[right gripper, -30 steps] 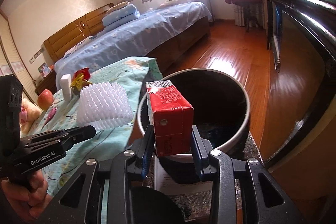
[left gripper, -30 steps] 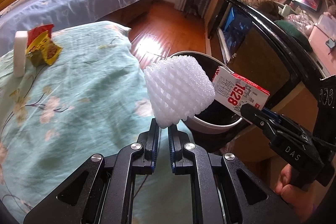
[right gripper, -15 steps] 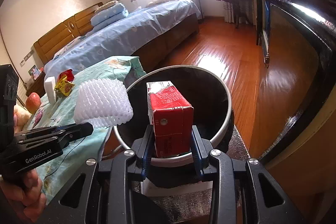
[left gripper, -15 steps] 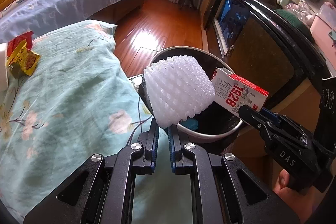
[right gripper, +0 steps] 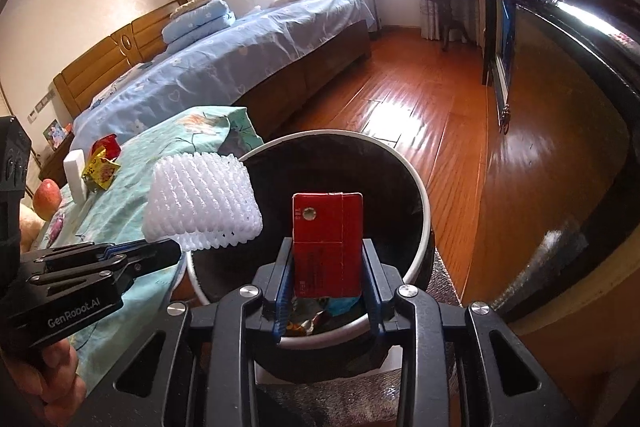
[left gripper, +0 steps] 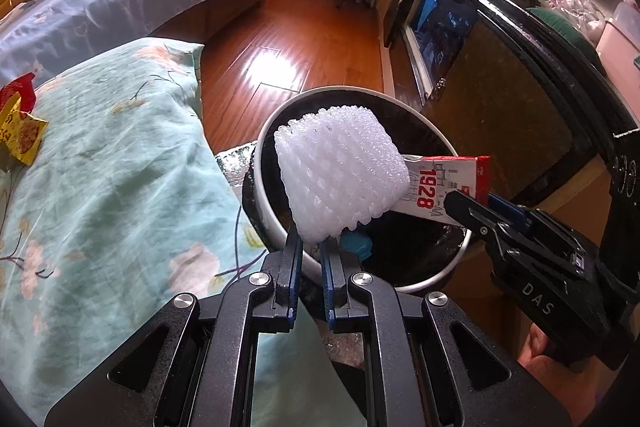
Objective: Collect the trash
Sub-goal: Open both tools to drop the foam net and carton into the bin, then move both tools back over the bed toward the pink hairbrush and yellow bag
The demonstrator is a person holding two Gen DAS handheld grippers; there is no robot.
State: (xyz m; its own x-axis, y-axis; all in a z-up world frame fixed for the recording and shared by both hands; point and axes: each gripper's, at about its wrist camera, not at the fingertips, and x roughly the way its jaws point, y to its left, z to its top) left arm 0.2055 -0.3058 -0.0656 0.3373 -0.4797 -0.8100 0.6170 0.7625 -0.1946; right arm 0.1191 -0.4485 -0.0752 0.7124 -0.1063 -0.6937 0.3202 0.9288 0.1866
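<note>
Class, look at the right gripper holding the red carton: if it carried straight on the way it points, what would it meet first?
Probably the trash already lying inside the bin. The right gripper, shut on the carton, points down into the bin's open mouth, and nothing shows in between. Depth is unclear, so the far inner wall is possible.

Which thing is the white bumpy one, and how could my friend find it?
Look for the round black trash bin with the white rim, standing beside the bed with the flowery green cover. Two things hang over it. The white foam net is pinched in the left gripper; it is soft, white and knobbly all over, unlike the flat red carton next to it.
</note>
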